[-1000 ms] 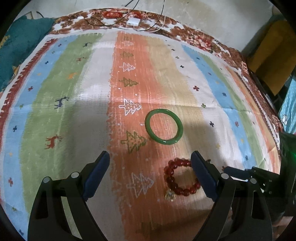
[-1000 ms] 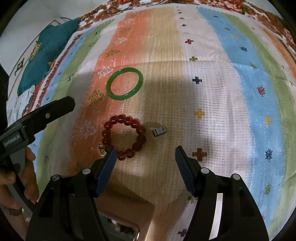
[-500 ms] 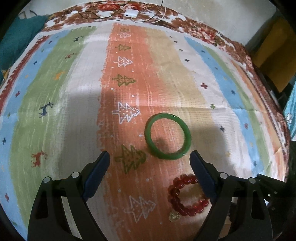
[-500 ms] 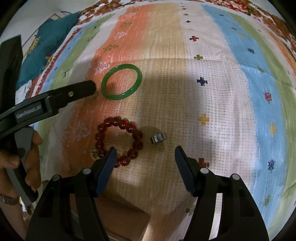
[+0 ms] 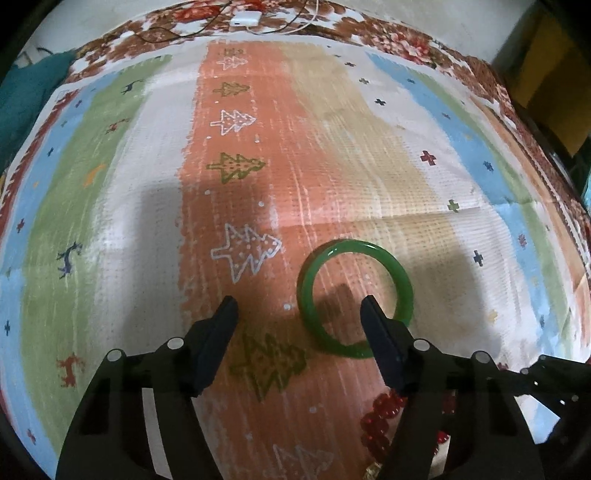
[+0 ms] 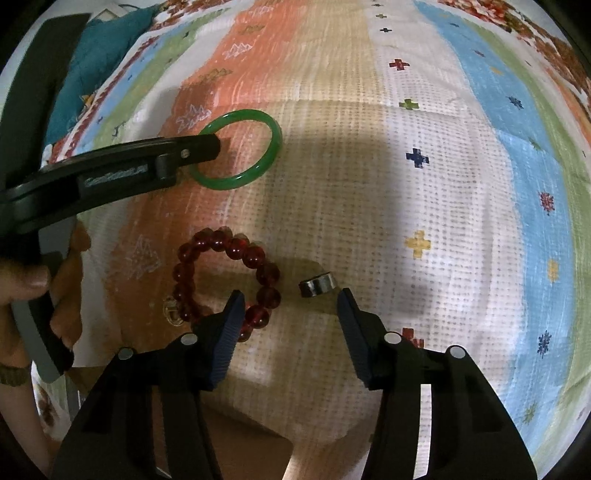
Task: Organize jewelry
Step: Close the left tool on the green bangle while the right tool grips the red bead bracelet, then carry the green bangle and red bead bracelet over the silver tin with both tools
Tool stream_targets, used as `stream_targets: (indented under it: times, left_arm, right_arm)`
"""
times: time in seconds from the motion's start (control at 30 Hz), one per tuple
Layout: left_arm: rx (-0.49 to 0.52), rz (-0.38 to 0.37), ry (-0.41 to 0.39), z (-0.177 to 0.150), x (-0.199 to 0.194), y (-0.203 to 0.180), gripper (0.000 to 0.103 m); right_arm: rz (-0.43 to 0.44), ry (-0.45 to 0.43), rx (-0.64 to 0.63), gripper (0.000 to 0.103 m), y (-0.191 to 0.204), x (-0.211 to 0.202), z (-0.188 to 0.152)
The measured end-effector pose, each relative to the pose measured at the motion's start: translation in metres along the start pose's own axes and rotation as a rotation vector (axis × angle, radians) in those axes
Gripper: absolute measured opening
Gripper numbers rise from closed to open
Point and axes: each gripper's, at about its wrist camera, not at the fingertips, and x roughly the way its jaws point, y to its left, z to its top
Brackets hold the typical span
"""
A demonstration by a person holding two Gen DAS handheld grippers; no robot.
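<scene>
The green bangle (image 5: 354, 299) lies flat on the striped blanket (image 5: 155, 192); the left tool (image 5: 299, 314), half-wide and just narrowing, straddles its near rim without pinching; the hard rim could skid away; beside the bangle, the right tool (image 6: 290, 304), empty, has been narrowing near the red bead bracelet (image 6: 225, 280) and the small metal ring (image 6: 318, 284), and may snag beads.

The left tool (image 5: 299, 306) points down at a striped cloth (image 5: 147, 184) printed with trees and deer. Its jaws have just been closing and stand apart: one finger (image 5: 373, 314) sits inside the green bangle (image 5: 402, 280), the other outside it, so the bangle's nearer rim lies between them, unpressed. Red beads (image 5: 380, 417) lie below, toward the cloth's near edge, partly hidden. A white charger (image 5: 244, 18) and cables rest at the far edge.
</scene>
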Motion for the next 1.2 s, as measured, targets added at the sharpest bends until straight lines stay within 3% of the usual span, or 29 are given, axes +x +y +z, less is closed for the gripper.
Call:
stream_targets:
  times: [0.2,0.3,0.37,0.43,0.47,0.5,0.57,0.63,0.87,1.2]
  left_arm:
    - [0.058,0.044,-0.015,-0.001,0.005,-0.007,0.066]
    - [0.074,0.056,-0.019,-0.002,0.006,-0.007,0.064]
    - [0.076,0.076,-0.025,-0.002,0.006,-0.005,0.046]
    - [0.073,0.079,-0.024,-0.002,0.005,-0.001,0.040]
    - [0.079,0.076,-0.023,-0.002,0.005,-0.001,0.034]
    - [0.093,0.081,-0.024,-0.004,0.005,-0.002,0.031]
    - [0.111,0.088,-0.026,-0.006,0.006,-0.004,0.014]
    - [0.108,0.090,-0.030,-0.006,0.006,-0.002,0.008]
    - [0.055,0.059,-0.032,-0.009,-0.003,0.005,0.006]
    - [0.030,0.079,-0.050,-0.012,-0.033,0.005,0.006]
  right_arm:
    - [0.038,0.010,0.029,0.049,0.004,0.003,0.004]
    - [0.006,0.015,0.010,0.045,0.008,0.006,0.005]
    - [-0.008,0.014,0.009,0.035,0.007,0.007,0.005]
    - [-0.014,0.015,0.009,0.029,0.007,0.008,0.006]
    - [-0.008,0.018,0.001,0.017,0.007,0.008,0.005]
    - [-0.011,0.018,-0.005,0.017,0.008,0.009,0.005]
    - [-0.022,0.012,-0.026,0.016,0.010,0.010,0.004]
    - [-0.021,0.009,-0.029,0.015,0.010,0.010,0.002]
    - [-0.029,-0.021,-0.076,0.014,0.019,0.002,-0.001]
    - [-0.027,-0.120,-0.110,0.014,0.030,-0.035,-0.006]
